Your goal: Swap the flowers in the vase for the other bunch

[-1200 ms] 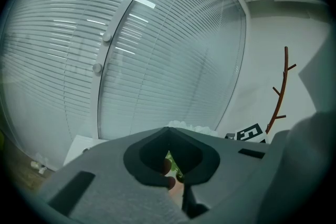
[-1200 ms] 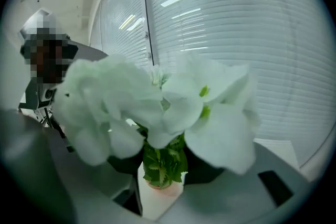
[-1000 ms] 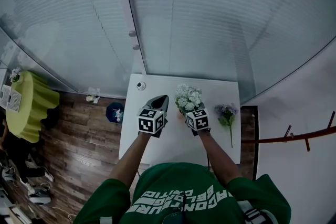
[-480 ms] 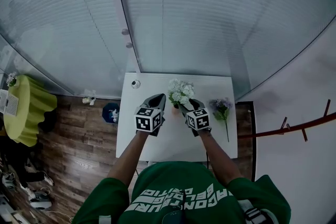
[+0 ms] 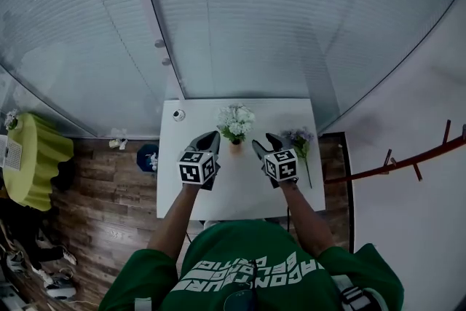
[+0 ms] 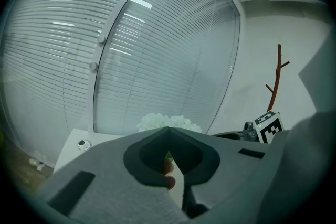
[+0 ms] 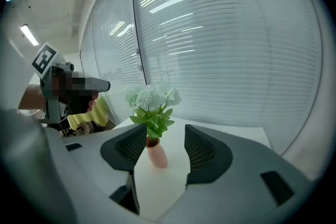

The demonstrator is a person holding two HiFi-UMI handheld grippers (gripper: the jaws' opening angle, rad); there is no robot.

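One rounded pink vase [image 7: 156,155], fluffy white flowers [image 7: 152,96]

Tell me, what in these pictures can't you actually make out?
1. Vase: in the head view the white flowers cover most of it; in the left gripper view the left gripper's shut jaws hide all but a sliver.
2. Small round object at the table's far left corner: too small to identify in any view.
3. Purple bunch: too small in the head view to count blooms; outside both gripper views.
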